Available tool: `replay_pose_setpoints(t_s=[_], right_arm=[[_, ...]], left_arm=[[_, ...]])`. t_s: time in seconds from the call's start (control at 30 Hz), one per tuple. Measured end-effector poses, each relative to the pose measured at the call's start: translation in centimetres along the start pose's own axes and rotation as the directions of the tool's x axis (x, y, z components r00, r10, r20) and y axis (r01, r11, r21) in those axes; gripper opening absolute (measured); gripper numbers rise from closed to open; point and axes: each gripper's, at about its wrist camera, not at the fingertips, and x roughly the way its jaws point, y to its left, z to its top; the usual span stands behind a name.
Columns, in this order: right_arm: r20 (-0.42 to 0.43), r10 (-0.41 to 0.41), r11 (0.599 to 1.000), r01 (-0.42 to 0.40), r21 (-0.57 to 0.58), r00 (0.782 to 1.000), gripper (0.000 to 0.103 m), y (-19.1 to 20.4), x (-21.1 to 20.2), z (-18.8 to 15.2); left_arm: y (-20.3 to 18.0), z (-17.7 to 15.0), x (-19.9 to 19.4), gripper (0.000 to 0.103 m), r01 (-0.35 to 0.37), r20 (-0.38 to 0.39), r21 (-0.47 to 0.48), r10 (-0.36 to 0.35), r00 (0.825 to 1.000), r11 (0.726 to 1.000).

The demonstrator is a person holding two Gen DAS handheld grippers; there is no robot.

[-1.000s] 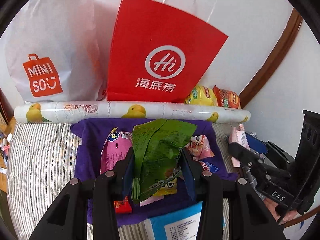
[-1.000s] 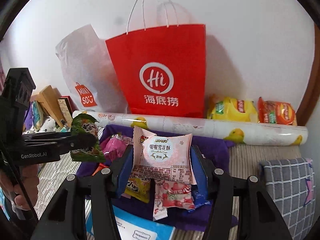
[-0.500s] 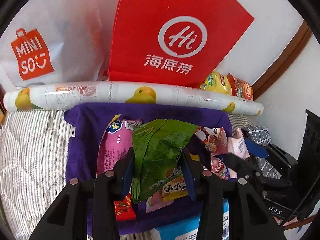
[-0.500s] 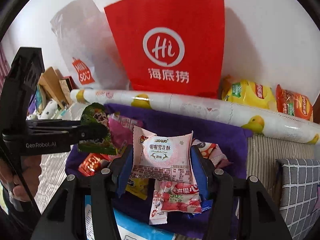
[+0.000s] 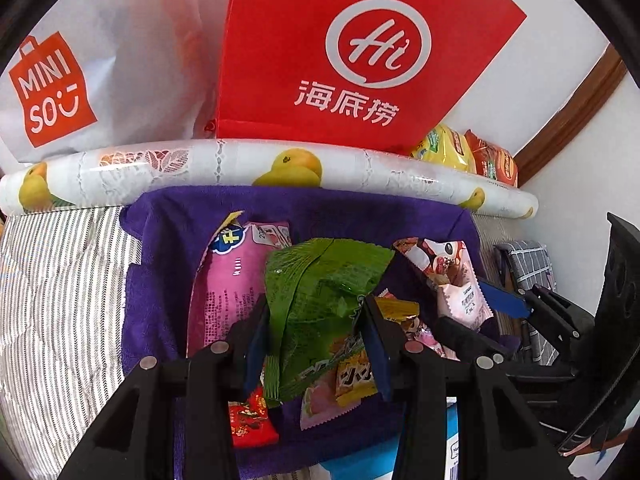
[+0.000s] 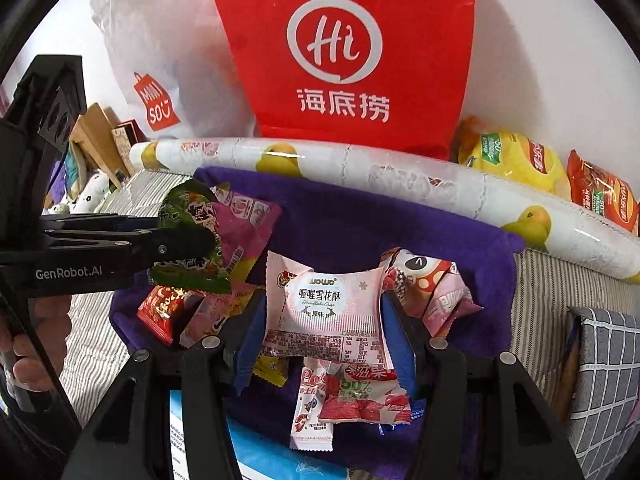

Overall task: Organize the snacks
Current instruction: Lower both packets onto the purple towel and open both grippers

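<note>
My left gripper (image 5: 316, 320) is shut on a green snack packet (image 5: 320, 300) and holds it above a purple towel (image 5: 160, 280) strewn with several snacks. It shows from the side in the right wrist view (image 6: 188, 240), with the green packet (image 6: 188, 216). My right gripper (image 6: 324, 312) is shut on a pale pink snowflake-crisp packet (image 6: 324, 304) above the same towel (image 6: 360, 224). It shows at the right of the left wrist view (image 5: 480, 312), with the pink packet (image 5: 464, 300). A red Hi paper bag (image 5: 360, 52) stands behind, also in the right wrist view (image 6: 352, 40).
A white Miniso bag (image 5: 80, 72) stands left of the red bag. A rolled duck-print sheet (image 5: 240, 168) lies along the towel's far edge. Yellow and orange chip bags (image 6: 540, 168) lie at the back right. A checked cushion (image 6: 600, 360) is at right, a blue-white box (image 6: 260, 452) in front.
Both grippers moved forward and lower toward the red bag and towel, each keeping its packet. The bag looms larger; its handles have left the view.
</note>
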Motion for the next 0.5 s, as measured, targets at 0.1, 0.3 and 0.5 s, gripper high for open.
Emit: replay_pose_setpoints(t_s=[0.1,0.3,0.5], right_arm=[[-0.011,-0.007,1.0,0.007,-0.005,1.0,0.056,0.1,0.5,-0.1],[-0.033,-0.01,1.0,0.01,-0.013,0.999,0.057,0.2,1.3,-0.3],[-0.04,-0.023,0.999,0.022,-0.026,0.999,0.058,0.2,1.7,-0.4]], left_arm=[[-0.2,0.0,0.3,0.041,-0.003,-0.008,0.008,0.003,1.0,1.0],[-0.2,0.0,0.9,0.041,-0.011,-0.022,0.007,0.011,1.0,1.0],[0.0,0.0,1.3,0.04,-0.011,-0.041,0.005,0.011,0.999,1.0]])
